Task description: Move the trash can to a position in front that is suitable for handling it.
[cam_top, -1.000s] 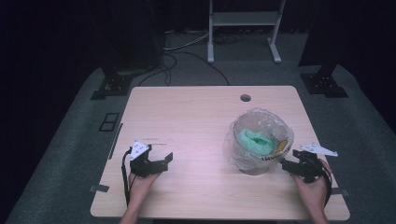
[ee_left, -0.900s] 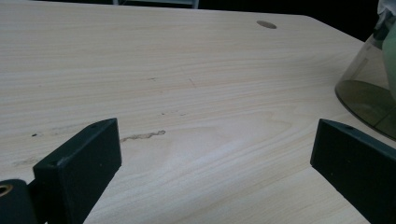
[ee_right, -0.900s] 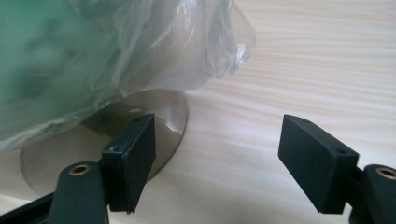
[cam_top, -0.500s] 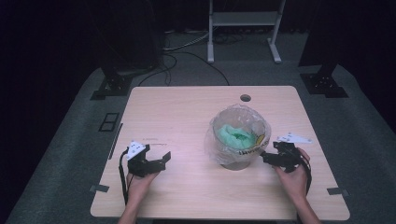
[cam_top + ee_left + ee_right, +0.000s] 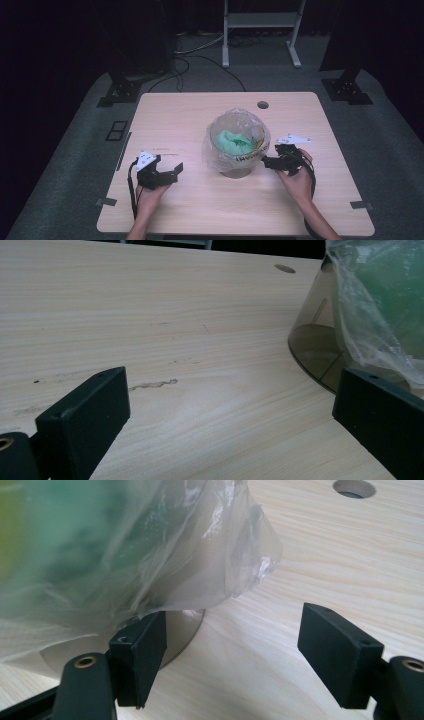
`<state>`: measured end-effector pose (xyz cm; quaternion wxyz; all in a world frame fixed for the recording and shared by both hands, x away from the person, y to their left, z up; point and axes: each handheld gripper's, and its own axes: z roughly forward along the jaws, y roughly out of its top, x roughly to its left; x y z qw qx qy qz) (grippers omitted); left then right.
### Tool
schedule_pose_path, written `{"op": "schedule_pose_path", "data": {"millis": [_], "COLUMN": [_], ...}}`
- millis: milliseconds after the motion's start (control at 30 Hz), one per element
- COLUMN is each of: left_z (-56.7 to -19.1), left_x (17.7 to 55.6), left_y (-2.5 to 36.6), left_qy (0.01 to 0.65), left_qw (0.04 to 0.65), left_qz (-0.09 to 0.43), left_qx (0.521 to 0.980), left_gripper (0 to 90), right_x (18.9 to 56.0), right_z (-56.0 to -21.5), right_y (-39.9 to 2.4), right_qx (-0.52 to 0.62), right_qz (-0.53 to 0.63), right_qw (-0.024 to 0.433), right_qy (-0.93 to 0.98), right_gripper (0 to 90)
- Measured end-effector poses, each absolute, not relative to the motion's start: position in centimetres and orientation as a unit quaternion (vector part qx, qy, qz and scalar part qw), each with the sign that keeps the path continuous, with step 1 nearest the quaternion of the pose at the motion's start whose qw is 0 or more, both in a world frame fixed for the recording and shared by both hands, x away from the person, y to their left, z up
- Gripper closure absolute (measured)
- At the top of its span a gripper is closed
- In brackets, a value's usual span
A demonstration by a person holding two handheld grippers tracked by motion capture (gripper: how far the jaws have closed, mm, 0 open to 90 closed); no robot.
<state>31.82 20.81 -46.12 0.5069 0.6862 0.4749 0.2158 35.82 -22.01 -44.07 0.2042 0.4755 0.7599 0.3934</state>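
Bin [image 5: 235, 167] with clear plastic liner bag [image 5: 237, 137] — stands on the table [image 5: 190, 115], right of centre, upright, green and yellow contents inside the bag.

High view: left hand-held gripper [image 5: 172, 170] low over the table's near-left part, jaws pointing toward the bin, well apart from it, nothing between the jaws. Right hand-held gripper [image 5: 267, 162] just beside the bin's right flank, its tips at the bag's lower edge; whether they touch the plastic cannot be told from here. A person's hands come in from the near edge, one on each hand-held gripper. Round hole [image 5: 263, 105] in the table behind the bin.

Left gripper view: both black jaws spread wide, bare wood between them; the bin's tinted base [image 5: 315, 352] and hanging liner bag [image 5: 375, 305] sit at the right, near the right-side jaw, apart from it.

Right gripper view: jaws spread apart, gripping nothing. The left-side jaw sits under the bag's [image 5: 150, 545] drooping fold, just at the bin's [image 5: 175, 635] base edge — contact with the plastic is likely but not certain. The right-side jaw stands over bare table. Round hole [image 5: 354, 488] at the top right.
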Motion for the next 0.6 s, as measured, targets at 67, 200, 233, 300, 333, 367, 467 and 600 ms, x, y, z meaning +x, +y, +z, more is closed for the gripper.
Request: {"op": "schedule_pose_path", "data": {"millis": [67,200,233,300,333,367,467,600], "left_z": [-46.1,-46.1,-46.0,-46.0,-45.9,-45.9,-45.9,-45.9], "left_x": [31.8,31.8,31.8,31.8,31.8,31.8,31.8,31.8], "left_y": [20.8,20.9,20.9,20.9,20.9,21.0,21.0,21.1], "left_qy": [0.474,0.475,0.475,0.475,0.475,0.475,0.475,0.476], "left_qw": [0.507,0.509,0.51,0.51,0.511,0.512,0.512,0.512], "left_qz": [0.216,0.217,0.217,0.218,0.218,0.219,0.219,0.219], "left_qx": [0.687,0.684,0.684,0.683,0.682,0.682,0.682,0.681], "left_gripper": [0.7,0.7,0.7,0.7,0.7,0.7,0.7,0.7], "right_x": [36.0,36.6,36.7,36.8,36.9,37.0,37.3,38.0], "right_z": [-44.1,-44.0,-44.0,-44.0,-43.9,-43.9,-43.8,-43.5], "right_y": [-21.6,-20.6,-20.4,-20.1,-19.9,-19.7,-19.0,-18.0], "right_qx": [0.473,0.469,0.468,0.465,0.464,0.462,0.459,0.456], "right_qz": [0.395,0.398,0.398,0.397,0.397,0.396,0.397,0.398], "right_qw": [0.203,0.196,0.197,0.196,0.196,0.196,0.194,0.189], "right_qy": [0.761,0.763,0.764,0.766,0.767,0.769,0.771,0.773], "right_gripper": [26.9,27.0,27.0,27.0,26.9,27.0,26.9,27.0]}}
